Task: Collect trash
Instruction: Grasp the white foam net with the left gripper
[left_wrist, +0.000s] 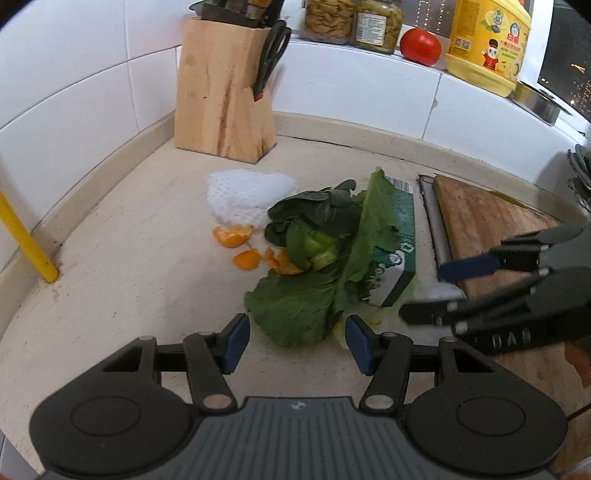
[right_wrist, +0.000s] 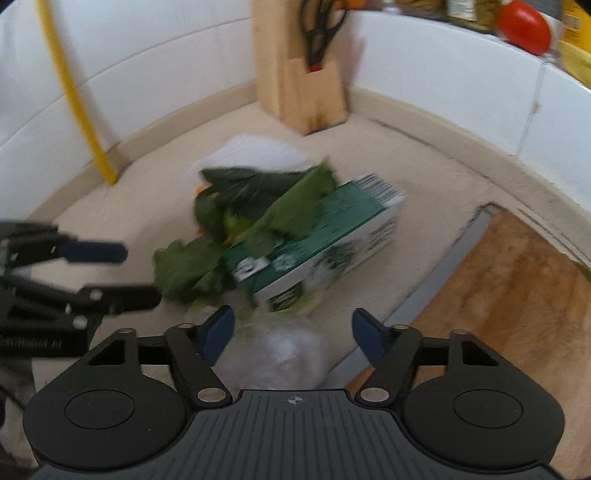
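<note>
A heap of trash lies on the beige counter (left_wrist: 129, 258): green leaves (left_wrist: 314, 288), a green and white carton (left_wrist: 395, 254) under them, orange peel pieces (left_wrist: 236, 236) and a white foam net (left_wrist: 247, 199). My left gripper (left_wrist: 297, 341) is open, and the near tip of a big leaf lies between its blue pads without being pressed. My right gripper (right_wrist: 293, 330) is open over a crumpled clear plastic wrap (right_wrist: 288, 350), just short of the carton (right_wrist: 317, 240). Each gripper shows in the other's view: the right gripper (left_wrist: 443, 290) beside the carton, the left gripper (right_wrist: 118, 275) by the leaves (right_wrist: 192, 266).
A wooden knife block (left_wrist: 221, 92) with scissors stands in the back corner. A wooden cutting board (left_wrist: 491, 229) lies to the right of the heap. A yellow pipe (left_wrist: 26, 240) runs up the left wall. Jars, a tomato (left_wrist: 421, 46) and a yellow bottle (left_wrist: 487, 40) sit on the ledge.
</note>
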